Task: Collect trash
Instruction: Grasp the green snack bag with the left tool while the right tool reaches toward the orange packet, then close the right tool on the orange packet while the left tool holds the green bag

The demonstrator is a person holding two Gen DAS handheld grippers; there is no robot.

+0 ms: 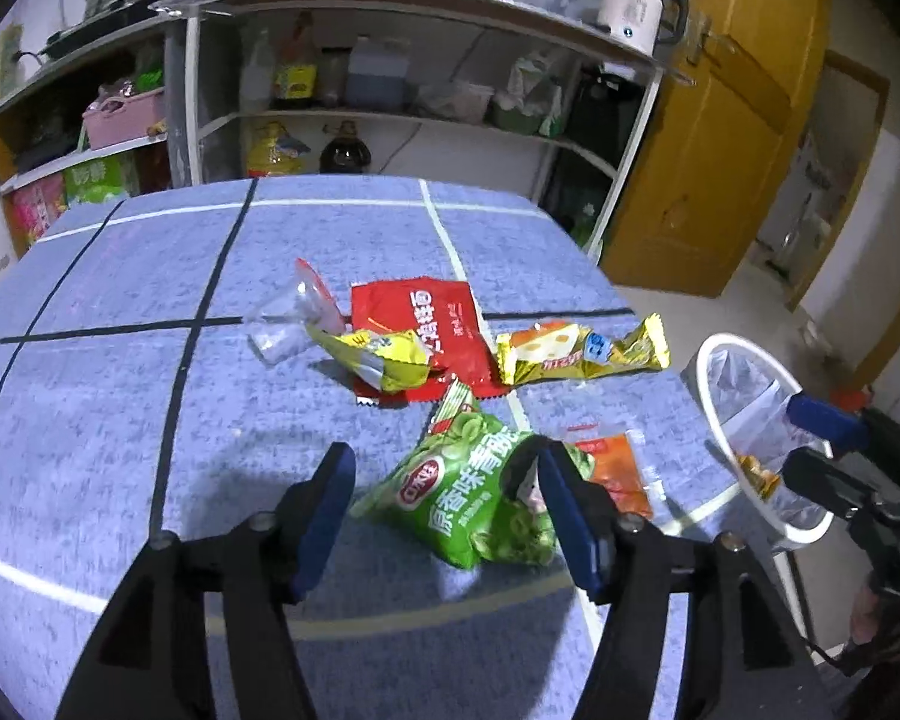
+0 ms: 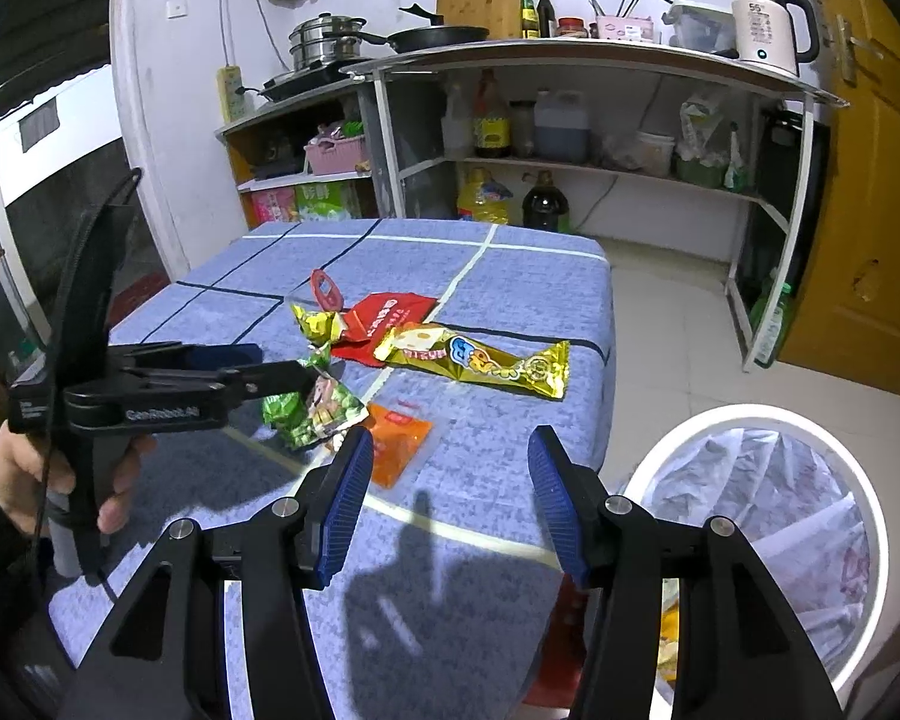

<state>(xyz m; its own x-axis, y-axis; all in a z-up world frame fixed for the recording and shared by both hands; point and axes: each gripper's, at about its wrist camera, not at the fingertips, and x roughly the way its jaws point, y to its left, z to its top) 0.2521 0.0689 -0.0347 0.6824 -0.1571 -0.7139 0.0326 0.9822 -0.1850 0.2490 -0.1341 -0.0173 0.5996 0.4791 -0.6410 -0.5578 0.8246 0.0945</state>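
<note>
Snack wrappers lie on a blue checked tablecloth (image 1: 120,360). A green pea-snack bag (image 1: 474,492) sits between the open fingers of my left gripper (image 1: 444,474), its right edge against the right finger; it also shows in the right wrist view (image 2: 315,411). Beyond it lie a red packet (image 1: 420,318), a yellow crumpled wrapper (image 1: 384,357), a gold bar wrapper (image 1: 582,351), a clear wrapper (image 1: 288,324) and an orange sachet (image 1: 618,471). My right gripper (image 2: 447,456) is open and empty above the table's near right edge, next to the white-rimmed trash bin (image 2: 768,420).
The bin (image 1: 744,450) stands on the floor right of the table, lined with a clear bag holding some wrappers. Kitchen shelves (image 2: 570,168) with bottles, pots and a kettle stand behind the table. A yellow door (image 2: 870,210) is at right.
</note>
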